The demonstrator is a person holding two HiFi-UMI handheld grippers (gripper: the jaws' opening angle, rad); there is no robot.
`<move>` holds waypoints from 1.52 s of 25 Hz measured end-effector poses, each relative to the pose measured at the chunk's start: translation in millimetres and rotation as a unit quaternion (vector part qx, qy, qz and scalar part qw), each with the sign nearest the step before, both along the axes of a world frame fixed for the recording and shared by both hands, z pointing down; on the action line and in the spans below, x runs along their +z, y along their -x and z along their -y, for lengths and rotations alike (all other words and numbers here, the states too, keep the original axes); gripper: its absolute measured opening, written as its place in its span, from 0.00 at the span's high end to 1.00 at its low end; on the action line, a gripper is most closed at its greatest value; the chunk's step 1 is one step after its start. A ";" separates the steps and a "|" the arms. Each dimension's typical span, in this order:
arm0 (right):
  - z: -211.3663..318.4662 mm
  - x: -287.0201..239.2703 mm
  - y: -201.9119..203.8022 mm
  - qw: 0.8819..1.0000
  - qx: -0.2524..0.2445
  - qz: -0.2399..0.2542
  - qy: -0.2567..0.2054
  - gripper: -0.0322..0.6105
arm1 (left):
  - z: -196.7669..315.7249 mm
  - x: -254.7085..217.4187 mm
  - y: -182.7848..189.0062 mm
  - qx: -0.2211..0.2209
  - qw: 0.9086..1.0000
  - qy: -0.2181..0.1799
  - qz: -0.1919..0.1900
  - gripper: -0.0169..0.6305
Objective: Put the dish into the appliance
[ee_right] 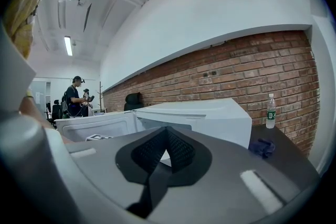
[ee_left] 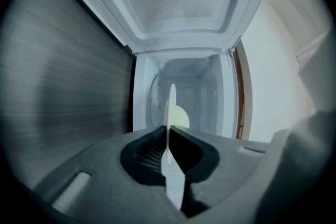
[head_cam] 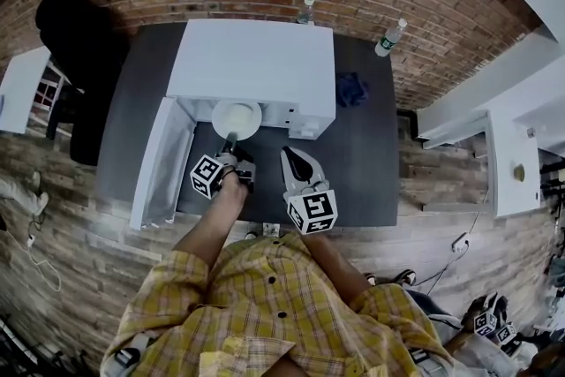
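White dish point(head_cam: 237, 117): clamped by its near rim in the left gripper point(ee_left: 168, 136), whose jaws are closed on that rim. In the left gripper view the dish appears edge-on between the pads. The dish is at the mouth of the white appliance point(head_cam: 256, 57), in front of the open cavity and above the dark table point(head_cam: 371, 154). Appliance door point(head_cam: 163, 163): swung open to the left. Right gripper point(ee_right: 167, 134): jaws together, nothing between them. It is just right of the left gripper, near the appliance front and apart from the dish. Far right on the table: a blue cloth point(head_cam: 353, 89) and a bottle point(head_cam: 389, 38).
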State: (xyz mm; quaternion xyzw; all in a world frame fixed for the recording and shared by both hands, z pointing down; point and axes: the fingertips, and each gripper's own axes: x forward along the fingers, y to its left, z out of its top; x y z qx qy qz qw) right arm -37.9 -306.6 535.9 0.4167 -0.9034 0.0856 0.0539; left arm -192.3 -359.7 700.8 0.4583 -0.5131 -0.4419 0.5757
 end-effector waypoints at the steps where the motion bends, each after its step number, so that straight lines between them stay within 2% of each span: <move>1: 0.9 0.9 0.3 1.000 -0.002 0.000 0.001 0.94 | 3.0 4.0 1.4 -0.002 1.000 0.002 0.000 0.95; 15: 13.4 8.6 -0.4 1.000 -0.015 -0.005 0.013 0.94 | 33.2 36.8 9.5 -0.007 1.000 0.022 0.010 0.95; 33: 23.4 14.0 14.3 0.999 -0.033 -0.004 0.020 0.94 | 52.7 48.5 15.4 -0.002 0.998 0.051 0.026 0.95; 34: 23.8 14.3 14.2 0.999 -0.032 -0.003 0.021 0.94 | 52.9 50.8 14.5 -0.001 0.998 0.056 0.022 0.94; 36: 24.4 15.0 14.7 0.999 -0.032 -0.003 0.022 0.94 | 53.0 56.4 12.8 0.000 0.998 0.067 0.011 0.83; 38: 24.7 15.6 15.2 0.999 -0.033 -0.003 0.023 0.94 | 53.1 59.7 12.5 0.000 0.997 0.072 0.006 0.79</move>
